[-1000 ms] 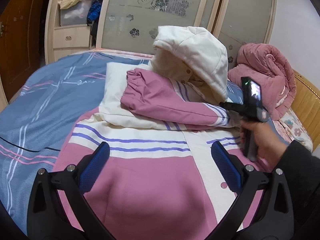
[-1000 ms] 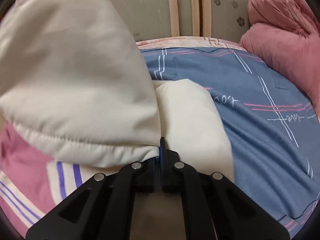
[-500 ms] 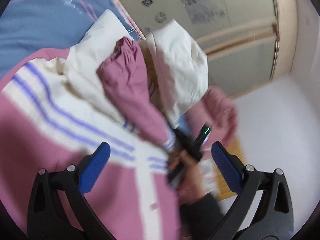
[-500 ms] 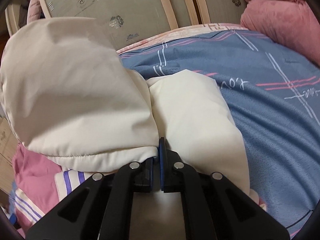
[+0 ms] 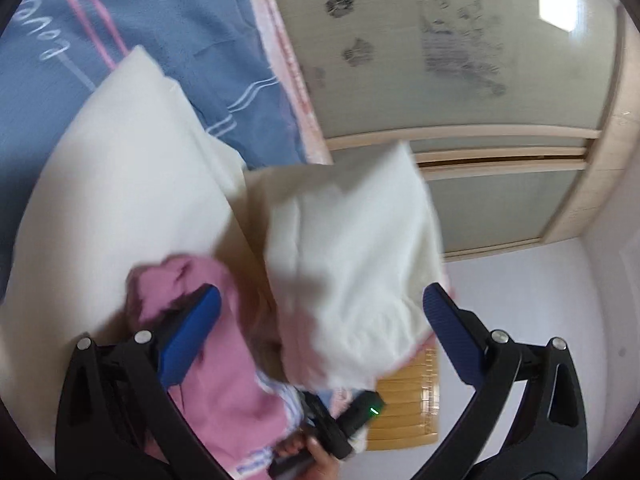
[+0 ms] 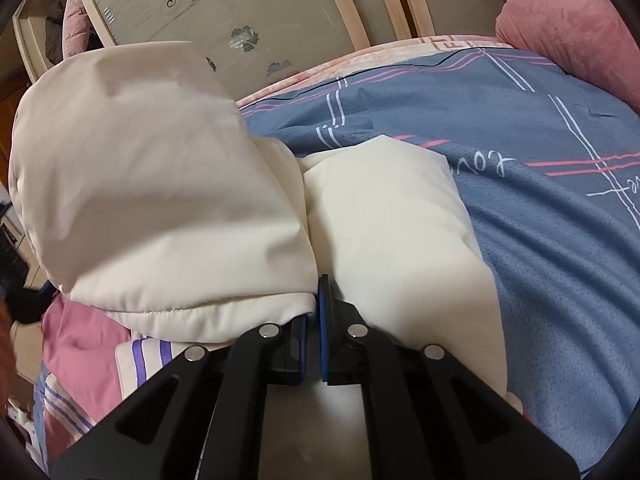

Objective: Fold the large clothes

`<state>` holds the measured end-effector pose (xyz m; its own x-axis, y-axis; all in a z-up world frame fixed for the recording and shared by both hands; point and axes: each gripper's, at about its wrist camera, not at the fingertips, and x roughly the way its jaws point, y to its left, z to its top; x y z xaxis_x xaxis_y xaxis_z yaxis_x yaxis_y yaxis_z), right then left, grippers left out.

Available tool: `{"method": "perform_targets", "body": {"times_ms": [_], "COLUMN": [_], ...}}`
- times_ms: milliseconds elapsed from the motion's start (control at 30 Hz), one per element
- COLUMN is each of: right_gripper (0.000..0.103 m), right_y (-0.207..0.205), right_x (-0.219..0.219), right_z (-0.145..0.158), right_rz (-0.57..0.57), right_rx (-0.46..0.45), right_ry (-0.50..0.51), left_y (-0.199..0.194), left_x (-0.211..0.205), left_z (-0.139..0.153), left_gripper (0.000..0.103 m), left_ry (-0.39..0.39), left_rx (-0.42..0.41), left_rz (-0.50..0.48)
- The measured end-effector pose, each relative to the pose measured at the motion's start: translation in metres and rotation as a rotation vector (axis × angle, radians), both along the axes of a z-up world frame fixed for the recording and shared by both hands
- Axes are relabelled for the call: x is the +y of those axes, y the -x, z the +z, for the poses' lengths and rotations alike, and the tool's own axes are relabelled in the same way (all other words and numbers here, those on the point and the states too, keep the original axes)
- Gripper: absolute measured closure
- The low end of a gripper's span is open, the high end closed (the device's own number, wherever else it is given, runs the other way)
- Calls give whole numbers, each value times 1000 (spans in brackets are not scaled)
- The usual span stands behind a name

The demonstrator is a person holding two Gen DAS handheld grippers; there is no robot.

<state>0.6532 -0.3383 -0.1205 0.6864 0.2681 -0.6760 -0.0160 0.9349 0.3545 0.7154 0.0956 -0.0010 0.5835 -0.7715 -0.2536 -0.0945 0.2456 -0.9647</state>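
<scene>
A large padded jacket, pink and cream with purple stripes, lies on the bed. Its cream hood (image 6: 152,184) stands raised, and the cream upper back (image 6: 392,232) lies flat beside it. My right gripper (image 6: 316,312) is shut on the hood's hem and holds the hood up. In the left wrist view the hood (image 5: 352,264) hangs between the fingers of my left gripper (image 5: 320,316), which is open and tilted, with a pink sleeve (image 5: 216,380) at its left finger (image 5: 192,328). The right gripper's body (image 5: 332,428) and the hand holding it show below the hood.
The blue bedspread (image 6: 540,216) with pink and white lines covers the bed. A pink quilt (image 6: 568,28) is piled at the far right. Wardrobe doors with frosted panels (image 6: 224,12) stand close behind the bed. A wooden headboard (image 5: 404,408) shows past the hood.
My left gripper has swung up and rolled over, closing in on the hood and sleeve, still open. My right gripper has kept its hold and lowered the hood somewhat toward the jacket.
</scene>
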Motion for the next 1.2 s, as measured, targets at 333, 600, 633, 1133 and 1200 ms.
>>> {"method": "perform_targets", "body": {"times_ms": [333,600,633,1133,1200], "right_gripper": [101,100,100,79,62], "right_y": [1,2,2,29,35], "right_x": [-2,0,0,5,8], "right_z": [-3,-5,-5,18,22], "right_rz": [1,-12,-13,30,39], "right_rx": [-3,-2,-2,-91,-98], "right_ry": [-25,-21,-22,-18,-7], "left_y": [-30,-9,-4,142,148], "left_x": [-14,-25,-25,6,7], "left_z": [14,44,49,-26,-47], "left_gripper": [2,97,97,99,99], "left_ry": [-21,-59,-75,-85,-67], "left_rx": [-117,-264,-275,-113,-93], "left_rz": [31,-112,-101,-81,-59]}}
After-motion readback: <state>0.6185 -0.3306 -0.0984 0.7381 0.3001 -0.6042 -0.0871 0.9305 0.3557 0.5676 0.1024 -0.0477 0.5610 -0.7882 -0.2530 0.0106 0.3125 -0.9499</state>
